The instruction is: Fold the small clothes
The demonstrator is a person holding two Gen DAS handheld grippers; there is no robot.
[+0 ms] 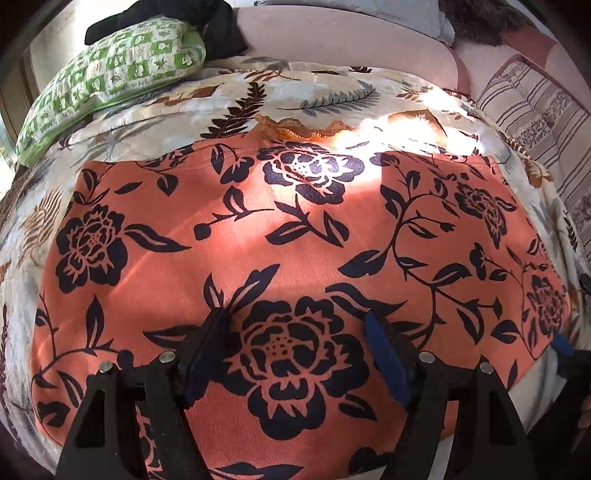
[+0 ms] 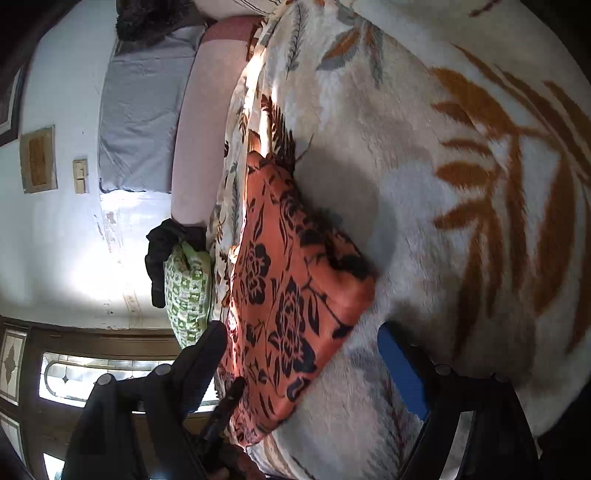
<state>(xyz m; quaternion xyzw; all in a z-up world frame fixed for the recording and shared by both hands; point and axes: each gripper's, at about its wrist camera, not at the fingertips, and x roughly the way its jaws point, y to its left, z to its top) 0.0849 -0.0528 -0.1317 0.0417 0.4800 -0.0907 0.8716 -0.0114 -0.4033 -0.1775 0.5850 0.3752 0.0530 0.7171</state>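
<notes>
An orange garment (image 1: 295,229) with a dark flower print lies spread flat on the cream leaf-print blanket (image 1: 325,92). My left gripper (image 1: 295,325) stands open just over its near part, a large printed flower between the two fingers and nothing pinched. A lace trim (image 1: 295,129) shows at the garment's far edge. The right wrist view is rolled sideways. There the garment (image 2: 295,288) appears as a slanted orange patch on the blanket (image 2: 461,206). My right gripper (image 2: 301,341) is open beside its corner, with one blue pad (image 2: 399,369) over bare blanket.
A green-and-white patterned pillow (image 1: 110,66) with black cloth (image 1: 166,14) on it lies at the bed's far left. A pink bolster (image 1: 332,40) and a striped cushion (image 1: 535,122) line the far and right sides. A white wall (image 2: 66,240) and a leaded window (image 2: 92,373) stand beyond the bed.
</notes>
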